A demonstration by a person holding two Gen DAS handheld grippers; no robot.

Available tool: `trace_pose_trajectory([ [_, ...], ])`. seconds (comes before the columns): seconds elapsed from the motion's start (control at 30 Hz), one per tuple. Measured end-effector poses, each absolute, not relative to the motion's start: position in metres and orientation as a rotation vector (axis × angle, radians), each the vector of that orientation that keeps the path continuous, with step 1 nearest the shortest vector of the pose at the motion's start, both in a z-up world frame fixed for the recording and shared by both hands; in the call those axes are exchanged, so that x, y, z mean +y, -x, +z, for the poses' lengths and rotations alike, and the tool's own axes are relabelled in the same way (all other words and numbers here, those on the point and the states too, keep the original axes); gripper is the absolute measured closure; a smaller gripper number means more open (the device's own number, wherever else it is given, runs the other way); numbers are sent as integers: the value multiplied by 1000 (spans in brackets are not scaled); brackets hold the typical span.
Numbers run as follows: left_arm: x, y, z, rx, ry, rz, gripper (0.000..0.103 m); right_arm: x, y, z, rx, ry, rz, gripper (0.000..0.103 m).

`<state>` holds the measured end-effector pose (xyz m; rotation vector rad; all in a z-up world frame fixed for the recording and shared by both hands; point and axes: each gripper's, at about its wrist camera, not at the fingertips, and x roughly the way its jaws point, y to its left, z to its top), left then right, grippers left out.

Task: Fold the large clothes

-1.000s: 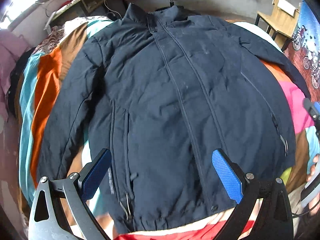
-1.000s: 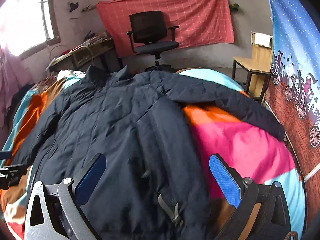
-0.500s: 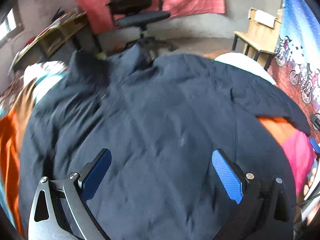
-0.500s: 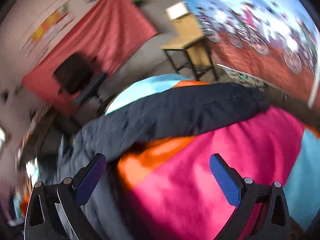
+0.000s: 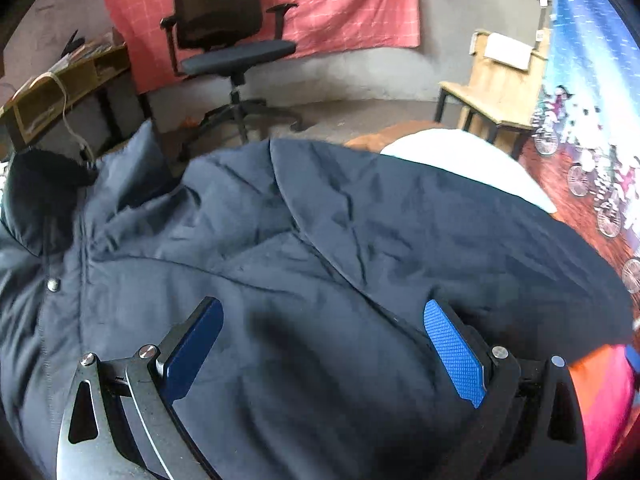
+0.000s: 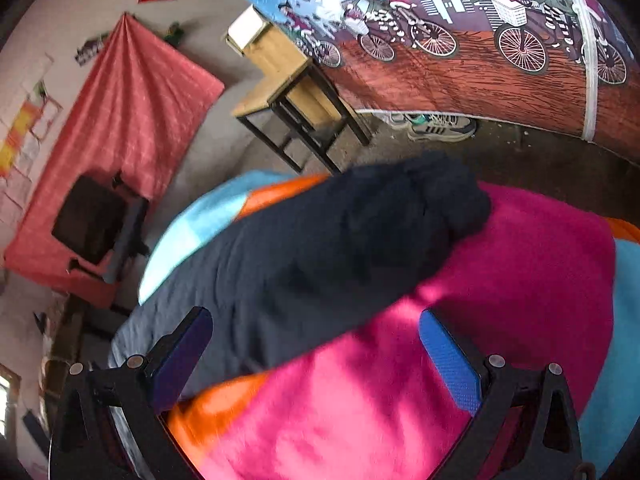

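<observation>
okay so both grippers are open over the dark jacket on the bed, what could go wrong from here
The sleeve ends near the edge of the blanket; a loose pinch by the right gripper might let it slide off. The puffy jacket is wrinkled, so the left gripper may grab several layers and fold crookedly.

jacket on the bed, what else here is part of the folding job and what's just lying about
Job: navy jacket, its sleeve, left gripper, right gripper, both open.

Lying about: office chair, wooden chair, sneakers, desk.
</observation>
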<state>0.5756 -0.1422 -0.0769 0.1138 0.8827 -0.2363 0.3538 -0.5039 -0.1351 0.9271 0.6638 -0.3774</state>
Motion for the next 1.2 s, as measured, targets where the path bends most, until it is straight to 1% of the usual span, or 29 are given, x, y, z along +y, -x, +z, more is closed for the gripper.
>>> trace_pose_trajectory([
  [0.03,-142,-580,-83,900,-108,-231,4,-506,-354,-137,658,-942,-378,0],
  [0.07,-142,-583,-88,911,-107,-228,4,-509,-355,-140,658,-956,-381,3],
  [0.1,-142,-584,-92,914,-113,-224,4,-510,-356,-142,657,-963,-388,11],
  [0.17,-144,-586,-99,925,-142,-214,4,-514,-360,-144,652,-957,-397,20],
  [0.23,-148,-588,-107,929,-180,-197,2,-515,-360,-145,633,-955,-412,38],
  [0.27,-150,-587,-110,927,-193,-190,2,-515,-359,-146,628,-963,-415,50],
  [0.33,-157,-587,-117,918,-237,-172,1,-519,-356,-149,594,-992,-399,64],
  [0.37,-157,-589,-119,917,-246,-168,1,-520,-354,-149,572,-1003,-390,81],
  [0.4,-158,-589,-120,918,-244,-170,1,-520,-353,-148,555,-1009,-377,87],
  [0.5,-148,-591,-119,911,-190,-200,2,-518,-350,-136,510,-990,-353,94],
  [0.6,-132,-585,-103,906,-74,-262,2,-505,-348,-105,461,-899,-326,95],
  [0.7,-104,-574,-78,909,53,-300,2,-482,-348,-58,408,-745,-271,95],
  [0.77,-85,-560,-65,899,75,-290,2,-462,-349,-32,382,-643,-241,95],
  [0.9,-33,-514,-45,870,44,-227,2,-407,-357,19,340,-458,-151,95],
  [1.0,12,-480,-39,877,93,-179,2,-349,-366,50,308,-345,-46,95],
  [1.1,62,-459,-37,894,202,-102,2,-288,-374,65,310,-274,64,95],
  [1.2,112,-428,-28,875,297,-17,2,-237,-384,64,347,-265,168,95],
])
